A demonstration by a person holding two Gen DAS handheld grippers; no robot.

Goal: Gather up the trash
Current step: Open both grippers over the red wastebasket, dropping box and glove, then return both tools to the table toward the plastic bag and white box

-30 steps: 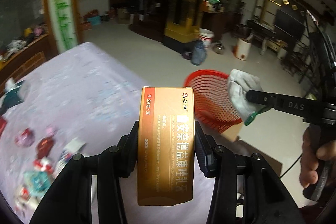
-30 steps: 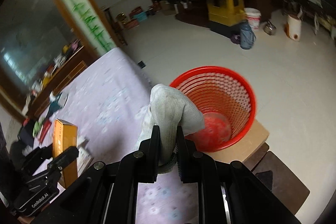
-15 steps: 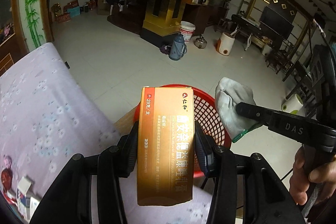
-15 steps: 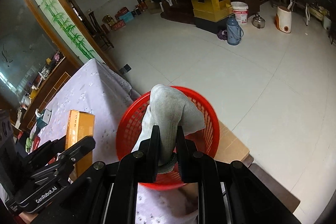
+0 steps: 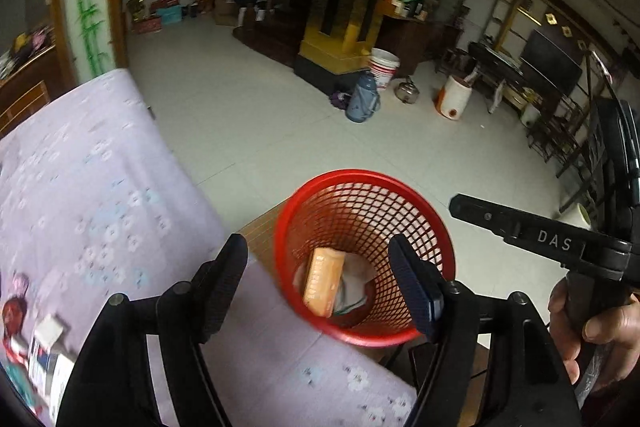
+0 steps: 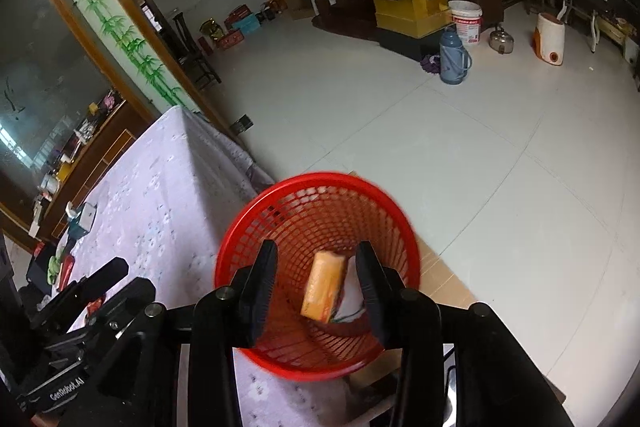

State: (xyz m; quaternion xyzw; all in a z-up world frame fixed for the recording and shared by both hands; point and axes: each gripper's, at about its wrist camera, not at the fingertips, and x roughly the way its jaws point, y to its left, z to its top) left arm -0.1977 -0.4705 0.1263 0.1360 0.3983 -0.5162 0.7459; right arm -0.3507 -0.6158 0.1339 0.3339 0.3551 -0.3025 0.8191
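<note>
A red mesh basket (image 5: 362,187) stands on a brown stool beside the table, and the right wrist view shows the basket (image 6: 280,355) from above. Inside lie an orange box (image 5: 323,281) and a pale cloth (image 5: 354,283); from the right wrist the orange box (image 6: 323,286) and the cloth (image 6: 352,293) are seen between my fingers. My left gripper (image 5: 320,271) hangs open over the basket's near side, holding nothing. My right gripper (image 6: 316,275) is open above the basket, also holding nothing. A hand holds the right gripper's handle at the edge of the left wrist view.
The table wears a lilac flowered cloth (image 5: 92,187), with several wrappers and small boxes (image 5: 24,339) at its left end. On the tiled floor farther off stand a blue flask (image 5: 362,103), a white bucket (image 5: 384,67) and a kettle (image 5: 408,91).
Both grippers opened over the basket. The orange box left the left gripper and the pale cloth left the right one; both now lie inside the basket.
</note>
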